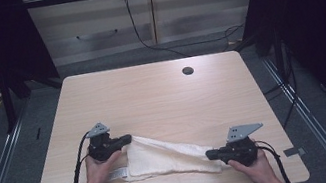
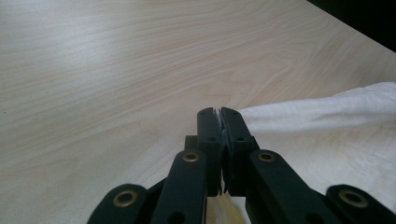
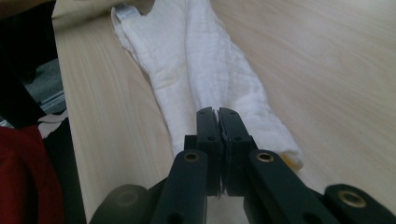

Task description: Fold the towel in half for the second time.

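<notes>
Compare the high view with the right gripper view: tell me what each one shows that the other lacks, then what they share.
High view alone: the whole table with its round cable hole, the cabinet behind, the floor, and the left gripper shut on one end of the white cloth.

Right gripper view alone: a close look along the right gripper, its black jaws pressed together over the cloth's near end; the cloth's crinkled weave, and a red fabric at lower left.

Both: the cloth, the wooden tabletop, the right gripper.
</notes>
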Demonstrator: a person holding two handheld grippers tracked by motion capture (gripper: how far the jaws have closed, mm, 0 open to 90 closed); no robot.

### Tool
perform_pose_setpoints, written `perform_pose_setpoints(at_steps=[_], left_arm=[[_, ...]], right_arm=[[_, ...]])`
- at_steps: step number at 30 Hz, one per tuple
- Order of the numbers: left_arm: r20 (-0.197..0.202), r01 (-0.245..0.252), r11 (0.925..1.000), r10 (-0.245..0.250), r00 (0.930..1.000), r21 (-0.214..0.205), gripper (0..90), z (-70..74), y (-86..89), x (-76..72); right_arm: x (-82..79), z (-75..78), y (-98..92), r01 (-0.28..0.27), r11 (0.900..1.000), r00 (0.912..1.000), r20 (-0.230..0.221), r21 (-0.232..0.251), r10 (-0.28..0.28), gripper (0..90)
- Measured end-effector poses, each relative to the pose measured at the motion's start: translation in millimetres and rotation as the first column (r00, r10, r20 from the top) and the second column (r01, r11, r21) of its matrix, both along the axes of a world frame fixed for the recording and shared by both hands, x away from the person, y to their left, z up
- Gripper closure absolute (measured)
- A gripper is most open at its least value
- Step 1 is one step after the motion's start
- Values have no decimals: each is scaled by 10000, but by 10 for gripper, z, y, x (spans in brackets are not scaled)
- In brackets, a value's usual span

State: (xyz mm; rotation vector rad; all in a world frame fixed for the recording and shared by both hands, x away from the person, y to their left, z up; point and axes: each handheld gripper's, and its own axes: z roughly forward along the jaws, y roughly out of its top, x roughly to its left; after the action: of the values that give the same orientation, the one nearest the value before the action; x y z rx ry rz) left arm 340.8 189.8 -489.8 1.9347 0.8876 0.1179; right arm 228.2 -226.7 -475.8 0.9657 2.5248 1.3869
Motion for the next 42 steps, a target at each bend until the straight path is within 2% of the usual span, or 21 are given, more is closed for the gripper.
perform_pose_setpoints(at_steps=[4, 6, 12, 14, 16, 20, 21, 23, 26, 29, 34, 38, 40, 42], left_arm=[[61, 85, 10000, -85, 9999, -18, 878, 10, -34, -22], [107, 133, 9999, -134, 9999, 109, 879, 17, -51, -27], [138, 164, 9999, -163, 9998, -12, 878, 28, -80, -23], [148, 144, 9999, -143, 9998, -53, 878, 33, -85, -23], [162, 171, 9994, -167, 9997, -292, 878, 67, -96, -11], [379, 243, 9981, -222, 9990, -563, 878, 136, -111, -5], [422, 281, 9958, -245, 9988, -872, 877, 170, -101, -7], [619, 394, 9963, -347, 9975, -768, 877, 198, -105, -21], [759, 474, 9948, -406, 9963, -900, 877, 253, -92, -53], [914, 624, 9946, -547, 9943, -827, 876, 305, -96, -83], [1333, 1143, 9923, -1071, 9853, -478, 876, 423, -128, -234], [1359, 1338, 9904, -1278, 9824, -353, 876, 418, -117, -308], [1221, 1429, 9897, -1410, 9824, -67, 876, 386, -80, -378], [1078, 1536, 9881, -1518, 9825, -92, 876, 355, -40, -423]], right_arm=[[-60, -82, 17, -204, 9993, 9993, -305, -321, 194, 882], [-81, -113, 24, -364, 9984, 9982, -493, -426, 342, 882], [-94, -207, 85, -770, 9921, 9931, -960, -986, 675, 882], [-90, -218, 98, -818, 9914, 9924, -1003, -1017, 716, 883], [-61, -236, 97, -787, 9928, 9913, -1127, -901, 683, 884], [-9, -241, 81, -498, 9941, 9933, -1087, -963, 392, 885], [36, -244, 74, -328, 9950, 9936, -1109, -944, 222, 885], [62, -242, 76, -168, 9951, 9936, -1128, -970, 58, 885], [106, -241, 74, 76, 9950, 9930, -1167, -992, -192, 886], [135, -237, 66, 306, 9943, 9908, -1282, -1022, -437, 886], [151, -242, 59, 459, 9939, 9912, -1194, -1001, -578, 886], [145, -238, 62, 548, 9933, 9897, -1265, -1021, -676, 886], [147, -235, 58, 667, 9914, 9900, -1162, -1125, -797, 886], [153, -232, 44, 738, 9902, 9895, -1150, -1188, -876, 886]])
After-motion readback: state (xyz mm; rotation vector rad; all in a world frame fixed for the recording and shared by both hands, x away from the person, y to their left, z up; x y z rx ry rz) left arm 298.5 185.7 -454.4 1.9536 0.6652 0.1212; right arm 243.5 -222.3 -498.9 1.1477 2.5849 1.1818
